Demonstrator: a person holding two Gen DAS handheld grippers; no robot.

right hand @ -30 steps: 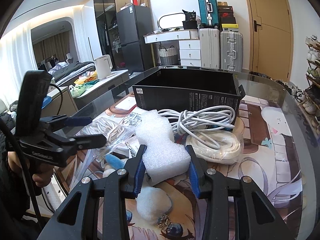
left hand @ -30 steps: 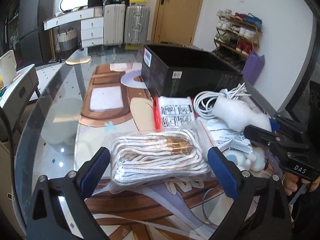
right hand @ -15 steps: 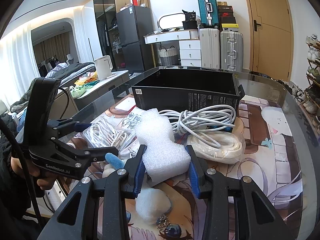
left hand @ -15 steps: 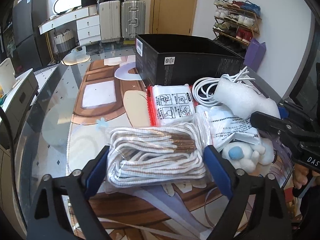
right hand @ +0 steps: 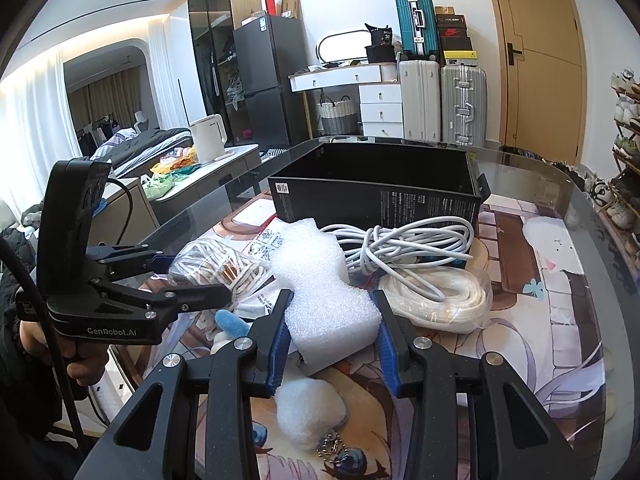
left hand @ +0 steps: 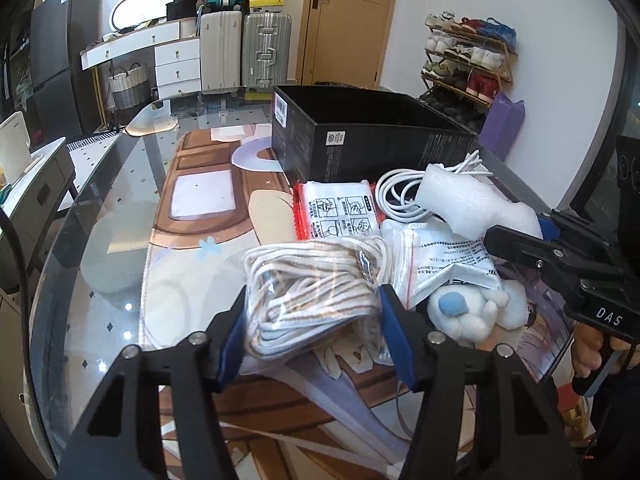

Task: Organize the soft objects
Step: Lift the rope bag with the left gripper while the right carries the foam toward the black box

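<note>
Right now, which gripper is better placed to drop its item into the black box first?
Right, probably. The right gripper pinches the foam block directly facing the black box; the left gripper, shut on the bagged rope, has packets between.

Both tools are matte black plastic with angular, triangular cut-outs in the frames. The left gripper (left hand: 312, 320) has two long black fingers (left hand: 234, 336) lined with blue pads, and round silver screws sit along the linkage. The right gripper (right hand: 332, 328) matches it: black arms, blue-padded fingers (right hand: 280, 336), silver screw heads. Seen from the right wrist, the left tool's body carries white "GenRobot.AI" lettering, a tall black camera housing and a black cable looping from it. Seen from the left wrist, the right tool reads "DAS" in white. The left hand (right hand: 76, 364) shows bare skin below a dark sleeve; the right hand (left hand: 592, 354) is bare-skinned too
</note>
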